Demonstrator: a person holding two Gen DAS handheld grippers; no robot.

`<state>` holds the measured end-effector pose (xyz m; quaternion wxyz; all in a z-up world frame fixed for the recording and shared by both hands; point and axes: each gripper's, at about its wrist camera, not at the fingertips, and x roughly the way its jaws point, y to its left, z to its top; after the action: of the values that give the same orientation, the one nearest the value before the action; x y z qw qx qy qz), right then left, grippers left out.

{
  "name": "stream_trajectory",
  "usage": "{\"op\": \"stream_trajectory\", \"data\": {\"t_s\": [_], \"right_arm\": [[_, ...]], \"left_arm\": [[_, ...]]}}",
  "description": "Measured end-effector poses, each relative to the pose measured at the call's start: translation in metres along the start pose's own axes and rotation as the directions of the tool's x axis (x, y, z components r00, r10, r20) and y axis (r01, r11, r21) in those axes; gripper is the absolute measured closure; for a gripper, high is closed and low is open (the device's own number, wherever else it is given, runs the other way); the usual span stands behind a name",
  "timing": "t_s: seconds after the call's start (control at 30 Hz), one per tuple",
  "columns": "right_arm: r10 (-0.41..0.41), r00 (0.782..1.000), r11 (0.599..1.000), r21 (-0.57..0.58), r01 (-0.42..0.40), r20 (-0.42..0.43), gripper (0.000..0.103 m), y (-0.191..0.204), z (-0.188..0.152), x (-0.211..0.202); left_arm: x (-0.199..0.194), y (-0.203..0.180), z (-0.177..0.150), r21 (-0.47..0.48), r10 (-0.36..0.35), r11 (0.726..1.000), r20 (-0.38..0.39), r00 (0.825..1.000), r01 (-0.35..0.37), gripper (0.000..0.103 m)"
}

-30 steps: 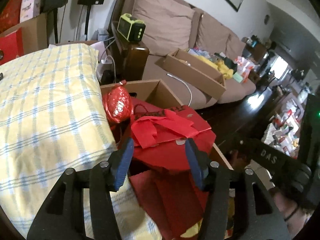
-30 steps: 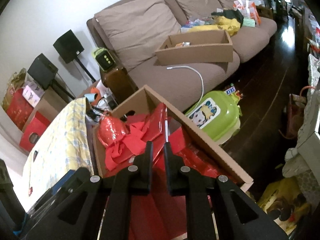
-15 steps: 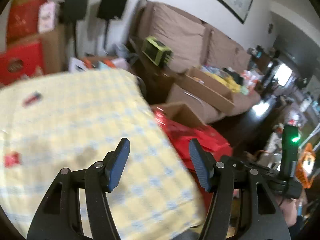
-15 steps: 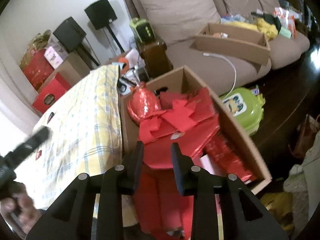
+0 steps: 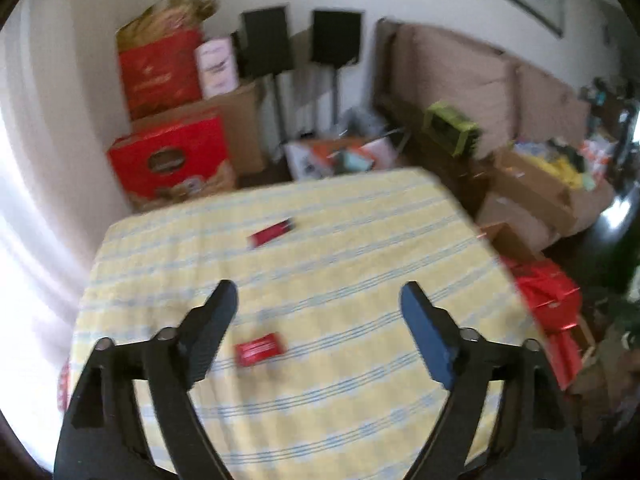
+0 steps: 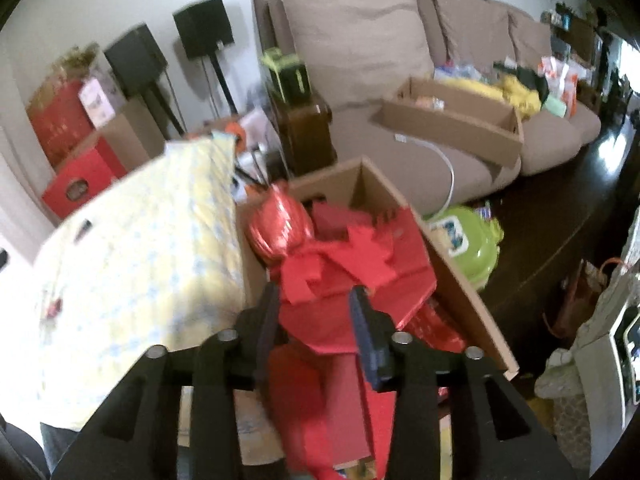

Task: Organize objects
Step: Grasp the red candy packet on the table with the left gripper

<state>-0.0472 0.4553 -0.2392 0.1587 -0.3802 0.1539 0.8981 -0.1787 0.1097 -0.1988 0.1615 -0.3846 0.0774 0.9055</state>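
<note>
My left gripper [image 5: 318, 300] hangs over the yellow checked tablecloth [image 5: 360, 248], its jaws opening wide with nothing between them. A small red packet [image 5: 259, 349] lies just below its left finger, and a second red packet [image 5: 270, 233] lies farther back. My right gripper [image 6: 314, 300] is above a cardboard box [image 6: 460, 280] full of red paper items [image 6: 348, 268] and a shiny red ball [image 6: 280, 232]. Its jaws are opening; the red paper lies behind them, and no pad presses on it.
The box stands against the table's right edge [image 6: 236, 240]. Behind are a brown sofa [image 6: 360, 48] with another open carton [image 6: 452, 120], two black speakers [image 5: 300, 40], red gift boxes [image 5: 172, 160] and a green plastic case [image 6: 464, 236] on the dark floor.
The left gripper swung left from the box to over the table and opened wider. The right gripper went from shut to open and drew back, rolling a little, above the red items.
</note>
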Motion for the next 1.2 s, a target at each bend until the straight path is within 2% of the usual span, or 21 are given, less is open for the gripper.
{"op": "stream_trajectory", "data": {"t_s": [0.07,0.13,0.2,0.27,0.37,0.4,0.5,0.63,0.77,0.8,0.87,0.9,1.07,1.13,1.2], "right_arm": [[0.009,0.999,1.0,-0.014,-0.009,0.033,0.059,0.011,0.005,-0.014],[0.02,0.998,1.0,-0.025,-0.019,0.054,0.057,0.02,0.011,-0.022],[0.027,0.998,0.999,-0.039,-0.025,0.061,0.056,0.03,0.013,-0.026],[0.03,0.998,0.998,-0.064,-0.026,0.063,0.056,0.041,0.014,-0.029],[0.027,0.997,0.995,-0.097,-0.02,0.07,0.056,0.054,0.014,-0.032],[0.026,0.997,0.994,-0.105,-0.018,0.071,0.056,0.057,0.015,-0.032],[0.02,0.997,0.993,-0.119,-0.011,0.073,0.056,0.067,0.017,-0.032],[0.034,0.997,0.991,-0.128,-0.025,0.071,0.056,0.077,0.016,-0.031],[0.046,0.997,0.988,-0.149,-0.037,0.058,0.056,0.091,0.014,-0.027],[0.049,0.997,0.986,-0.16,-0.039,0.056,0.056,0.096,0.013,-0.026],[0.053,0.997,0.982,-0.184,-0.043,0.051,0.056,0.105,0.012,-0.025],[0.055,0.997,0.98,-0.194,-0.044,0.049,0.056,0.108,0.012,-0.025],[0.063,0.997,0.977,-0.208,-0.052,0.047,0.056,0.114,0.011,-0.024],[0.064,0.997,0.977,-0.204,-0.053,0.049,0.056,0.114,0.011,-0.025],[0.068,0.996,0.978,-0.201,-0.057,0.05,0.056,0.114,0.012,-0.026]], "left_arm": [[0.02,0.019,-0.007,-0.055,0.048,0.997,-0.089,0.995,-0.053,0.015],[0.04,0.033,-0.017,-0.127,0.1,0.984,-0.191,0.977,-0.125,0.015],[0.065,0.038,-0.029,-0.205,0.097,0.966,-0.271,0.958,-0.156,0.015],[0.082,0.038,-0.039,-0.247,0.081,0.956,-0.298,0.951,-0.158,0.015],[0.102,0.039,-0.051,-0.282,0.096,0.94,-0.318,0.943,-0.19,0.014],[0.102,0.037,-0.052,-0.281,0.128,0.936,-0.289,0.949,-0.212,0.013],[0.105,0.035,-0.056,-0.311,0.164,0.922,-0.227,0.96,-0.232,0.012],[0.105,0.032,-0.062,-0.316,0.193,0.917,-0.186,0.963,-0.245,0.012],[0.1,0.026,-0.065,-0.312,0.2,0.919,-0.162,0.966,-0.243,0.026],[0.099,0.025,-0.065,-0.312,0.204,0.918,-0.156,0.966,-0.244,0.039],[0.097,0.024,-0.063,-0.303,0.195,0.925,-0.143,0.97,-0.23,0.058],[0.096,0.024,-0.062,-0.3,0.192,0.927,-0.139,0.971,-0.226,0.073],[0.095,0.027,-0.059,-0.292,0.199,0.929,-0.125,0.972,-0.228,0.084],[0.093,0.037,-0.058,-0.339,0.138,0.925,-0.114,0.984,-0.169,0.085],[0.087,0.057,-0.055,-0.419,0.022,0.907,-0.072,0.997,-0.05,0.086]]}}
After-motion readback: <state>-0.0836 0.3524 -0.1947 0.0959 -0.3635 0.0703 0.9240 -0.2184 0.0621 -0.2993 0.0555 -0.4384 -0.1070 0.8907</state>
